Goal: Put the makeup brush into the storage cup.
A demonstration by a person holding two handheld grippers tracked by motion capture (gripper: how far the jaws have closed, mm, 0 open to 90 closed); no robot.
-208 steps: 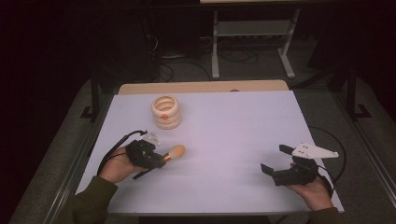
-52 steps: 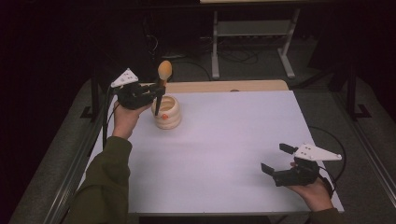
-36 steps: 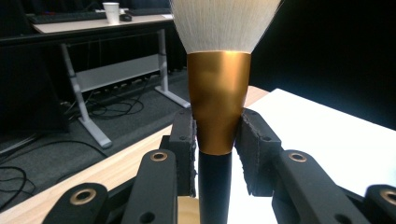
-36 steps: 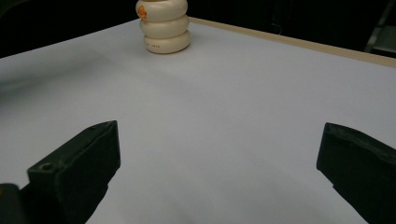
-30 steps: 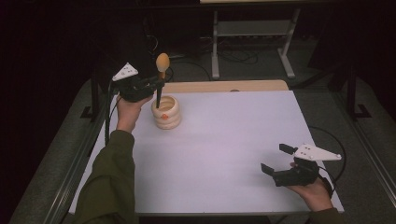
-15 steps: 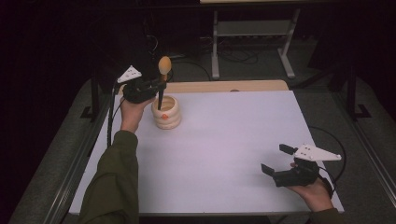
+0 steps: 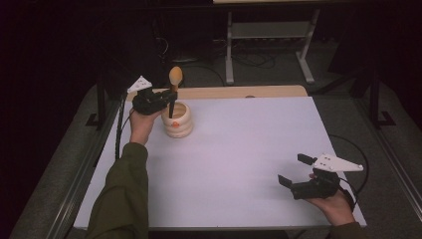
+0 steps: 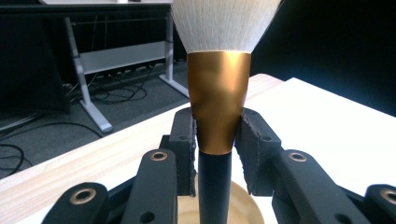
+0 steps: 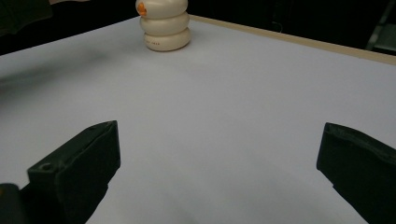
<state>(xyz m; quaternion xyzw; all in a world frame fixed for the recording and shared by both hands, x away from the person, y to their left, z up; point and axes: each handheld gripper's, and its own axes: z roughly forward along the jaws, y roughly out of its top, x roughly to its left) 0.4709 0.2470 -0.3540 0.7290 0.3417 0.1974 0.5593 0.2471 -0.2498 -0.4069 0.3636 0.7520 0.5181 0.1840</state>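
Your white tabletop [image 7: 239, 149] carries a cream ribbed holder [image 7: 177, 120] near its far left corner, and everything here is placed from that holder. Your left hand-held gripper [image 7: 160, 99] hovers just above the holder's rim on its left side, jaws closed on a makeup brush [image 7: 172, 92] at the base of its gold ferrule [image 8: 215, 102]. The brush stands upright with its bristles up and its black handle [image 8: 214, 186] reaching down into the holder's opening. Your right hand-held gripper [image 7: 296, 172] rests well apart from the holder, at the near right of the tabletop, jaws spread wide with nothing between them, facing the holder.
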